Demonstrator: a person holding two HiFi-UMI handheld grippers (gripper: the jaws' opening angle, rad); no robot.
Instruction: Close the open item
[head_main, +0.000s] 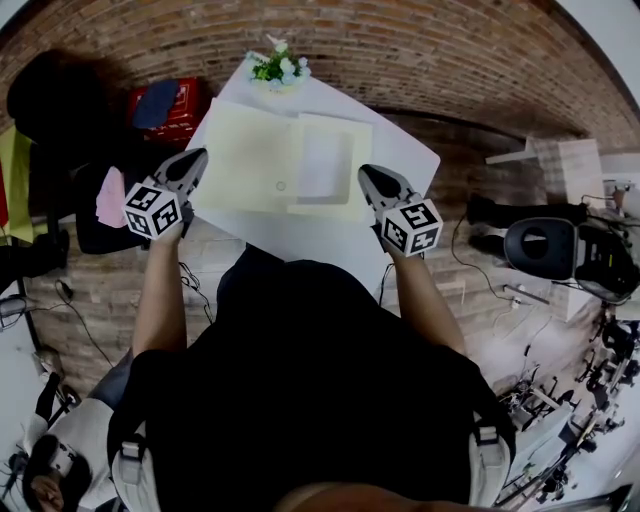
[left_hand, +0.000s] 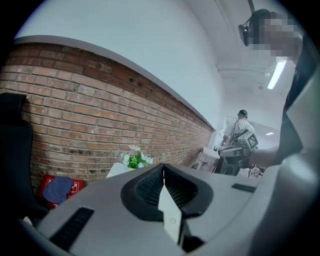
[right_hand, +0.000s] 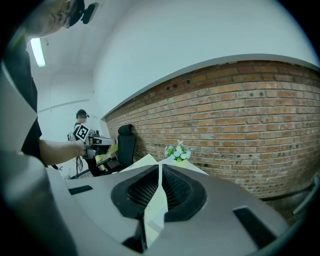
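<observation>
Head view: one open pale yellow folder lies flat in the middle of the white table, with one white sheet on its right half. The left gripper is just beside the folder's left edge, and the right gripper is at its right edge; both have their fingers closed together. One small pot of flowers stands at the far edge of the table; bare table stays free on the near side and to the right of the folder; on the left, the folder comes near to the table's edge.

Left gripper view: the left gripper has its pads pressed one on the other; below them, a thin strip of the folder shows through the slit; the flowers are far on the left.

Right gripper view: the right gripper is closed the same way, nothing is clamped; a strip of the folder shows under the pads; the flowers stand far behind.
</observation>
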